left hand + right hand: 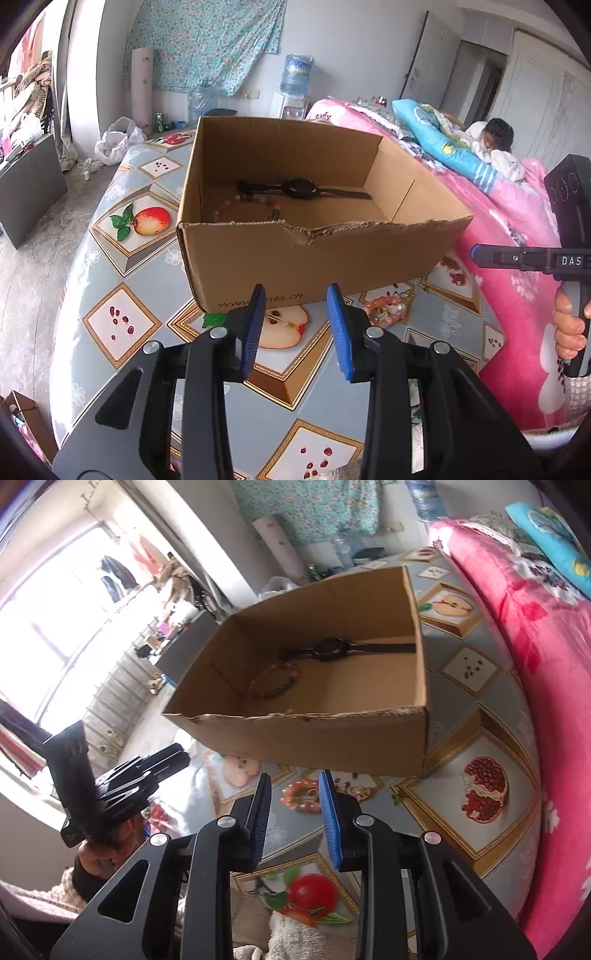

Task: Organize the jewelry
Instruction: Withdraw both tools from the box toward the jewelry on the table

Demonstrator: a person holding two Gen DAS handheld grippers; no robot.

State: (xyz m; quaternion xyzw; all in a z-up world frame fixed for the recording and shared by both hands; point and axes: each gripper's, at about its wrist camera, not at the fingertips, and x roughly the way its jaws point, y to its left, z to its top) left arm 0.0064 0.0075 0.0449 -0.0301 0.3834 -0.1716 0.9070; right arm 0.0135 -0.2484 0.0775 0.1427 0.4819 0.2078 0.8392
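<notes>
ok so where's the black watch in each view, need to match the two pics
Left wrist view: the black watch lies flat on the floor of the cardboard box, near its far wall, centre of the picture.
Right wrist view: the watch is inside the box, upper middle of the picture.
Shared landmark: the bead bracelet lying just in front of the watch.

Cardboard box [314, 734] with black watch [332, 649] and bead bracelet [275, 682] inside
</notes>
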